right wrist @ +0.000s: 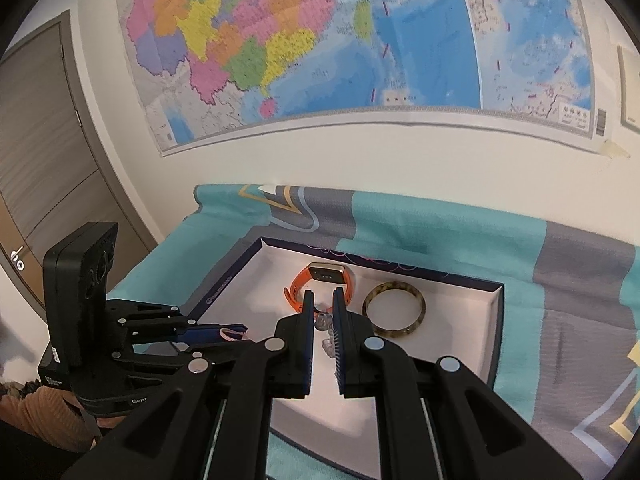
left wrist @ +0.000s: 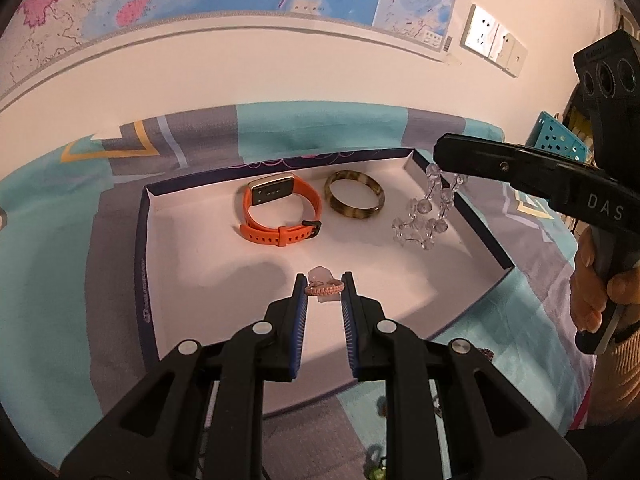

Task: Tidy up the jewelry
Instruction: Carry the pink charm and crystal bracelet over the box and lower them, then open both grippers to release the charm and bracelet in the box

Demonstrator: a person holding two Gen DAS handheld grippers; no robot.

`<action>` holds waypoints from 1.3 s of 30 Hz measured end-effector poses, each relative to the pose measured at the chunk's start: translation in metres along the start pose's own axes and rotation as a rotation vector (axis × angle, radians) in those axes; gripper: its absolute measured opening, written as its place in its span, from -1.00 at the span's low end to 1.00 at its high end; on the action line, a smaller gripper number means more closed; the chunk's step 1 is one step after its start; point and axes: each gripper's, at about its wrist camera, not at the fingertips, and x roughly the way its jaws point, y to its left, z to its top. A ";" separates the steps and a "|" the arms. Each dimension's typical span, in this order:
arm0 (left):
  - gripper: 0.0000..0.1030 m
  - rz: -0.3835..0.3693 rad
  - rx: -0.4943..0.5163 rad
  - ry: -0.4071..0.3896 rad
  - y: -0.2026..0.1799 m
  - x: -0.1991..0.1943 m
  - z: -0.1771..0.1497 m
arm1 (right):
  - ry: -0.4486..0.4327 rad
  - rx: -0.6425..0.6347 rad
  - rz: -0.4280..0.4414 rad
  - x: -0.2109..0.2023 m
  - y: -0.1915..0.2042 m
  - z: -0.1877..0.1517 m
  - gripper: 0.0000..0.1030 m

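Observation:
A shallow white tray with a dark blue rim point(left wrist: 144, 240) point(right wrist: 498, 320) lies on the cloth. In it rest an orange watch point(left wrist: 280, 216) point(right wrist: 304, 280) and a tortoiseshell bangle point(left wrist: 354, 198) point(right wrist: 394, 314). My left gripper point(left wrist: 324, 280) point(right wrist: 240, 330) hovers over the tray's near part, shut on a small pink braided band with a pale stone point(left wrist: 325, 287). My right gripper point(right wrist: 323, 296) point(left wrist: 440, 156) is over the tray's right side, shut on a clear crystal bead bracelet point(left wrist: 424, 216) point(right wrist: 324, 322). The bracelet dangles toward the tray floor; I cannot tell whether it touches.
A teal and grey patterned cloth point(left wrist: 48, 280) covers the surface. A wall map point(right wrist: 320, 60) and sockets point(left wrist: 484, 36) are behind it. A teal perforated basket point(left wrist: 556, 140) stands far right, a door point(right wrist: 36, 168) far left. Small beaded pieces point(left wrist: 376, 460) lie on the cloth near me.

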 end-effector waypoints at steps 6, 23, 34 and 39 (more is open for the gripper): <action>-0.66 0.012 -0.009 0.024 0.004 0.013 0.004 | 0.020 0.023 0.010 0.017 -0.005 0.002 -0.85; -0.66 0.052 -0.014 0.069 0.009 0.039 0.013 | 0.077 0.077 -0.023 0.047 -0.033 -0.007 -0.85; -0.62 0.062 -0.033 0.103 0.015 0.053 0.015 | 0.119 0.091 -0.049 0.065 -0.044 -0.015 -0.84; -0.61 0.064 -0.031 0.096 0.016 0.052 0.014 | 0.119 0.091 -0.055 0.065 -0.044 -0.018 -0.75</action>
